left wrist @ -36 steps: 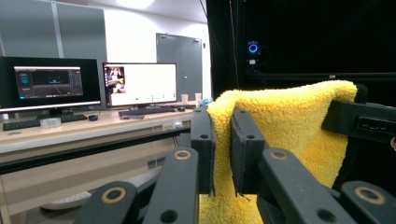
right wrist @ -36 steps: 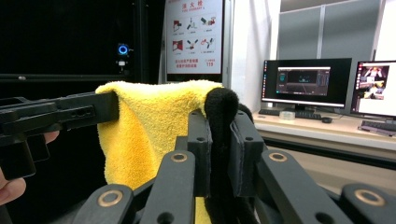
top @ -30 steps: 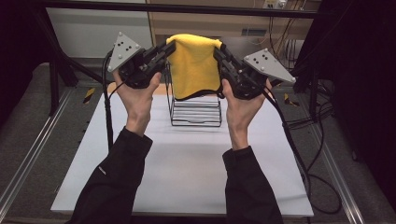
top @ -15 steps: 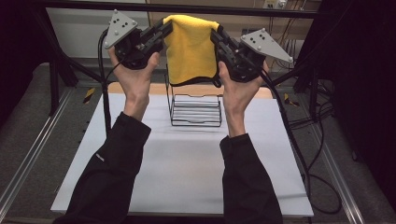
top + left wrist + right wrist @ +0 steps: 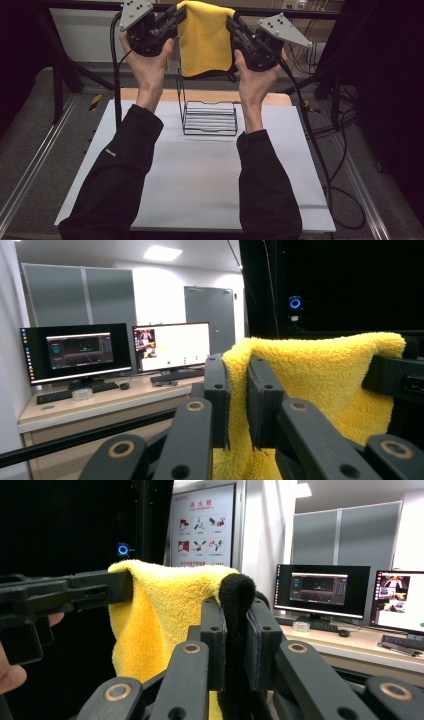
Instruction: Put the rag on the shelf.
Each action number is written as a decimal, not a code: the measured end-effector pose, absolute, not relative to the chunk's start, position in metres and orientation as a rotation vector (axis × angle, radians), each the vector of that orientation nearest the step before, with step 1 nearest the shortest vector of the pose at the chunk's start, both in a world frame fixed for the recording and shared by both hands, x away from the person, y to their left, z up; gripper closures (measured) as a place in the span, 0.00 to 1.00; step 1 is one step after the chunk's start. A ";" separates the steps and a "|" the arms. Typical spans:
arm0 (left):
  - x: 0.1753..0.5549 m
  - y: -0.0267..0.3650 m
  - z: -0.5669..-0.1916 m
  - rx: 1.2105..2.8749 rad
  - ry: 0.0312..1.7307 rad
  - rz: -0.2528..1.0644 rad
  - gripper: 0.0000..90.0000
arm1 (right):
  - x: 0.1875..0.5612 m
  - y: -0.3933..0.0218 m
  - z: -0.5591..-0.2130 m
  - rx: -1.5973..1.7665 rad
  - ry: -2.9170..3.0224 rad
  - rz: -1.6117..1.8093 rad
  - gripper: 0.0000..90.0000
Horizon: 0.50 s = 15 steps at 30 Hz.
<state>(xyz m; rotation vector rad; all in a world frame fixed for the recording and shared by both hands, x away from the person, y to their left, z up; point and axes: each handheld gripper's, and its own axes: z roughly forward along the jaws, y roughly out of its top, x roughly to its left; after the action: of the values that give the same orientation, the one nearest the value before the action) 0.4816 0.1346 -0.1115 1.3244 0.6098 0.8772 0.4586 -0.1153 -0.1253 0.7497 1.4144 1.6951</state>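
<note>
A yellow fleece towel with a dark edge hangs spread between my two grippers, high above the far side of the table. My left gripper is shut on its upper left corner, and my right gripper is shut on its upper right corner. In the left gripper view the jaws pinch the yellow towel, with the other gripper at its far edge. In the right gripper view the jaws clamp the towel's black-trimmed corner, and the towel stretches over to the other gripper.
A black wire rack stands below the towel on the white table sheet, in front of a wooden strip. Cables trail down the right side. Monitors stand on a desk beyond the table.
Both hands have risen and moved away from the person, taking the towel with them. It now hangs higher above the wire rack, still stretched between the two grippers.
</note>
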 end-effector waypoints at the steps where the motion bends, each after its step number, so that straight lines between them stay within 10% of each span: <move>1: 0.484 0.134 -0.111 1.325 0.610 0.880 0.90 | 0.461 -0.115 -0.125 0.753 1.416 1.691 0.90; 15: 0.520 0.138 -0.112 1.344 0.637 0.895 0.90 | 0.497 -0.109 -0.126 0.768 1.440 1.680 0.90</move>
<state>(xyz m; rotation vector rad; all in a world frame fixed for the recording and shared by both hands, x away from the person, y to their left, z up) 0.5196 0.1383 -0.1123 1.3435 0.6374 0.8951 0.4968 -0.1092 -0.1263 0.7681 1.4400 1.6798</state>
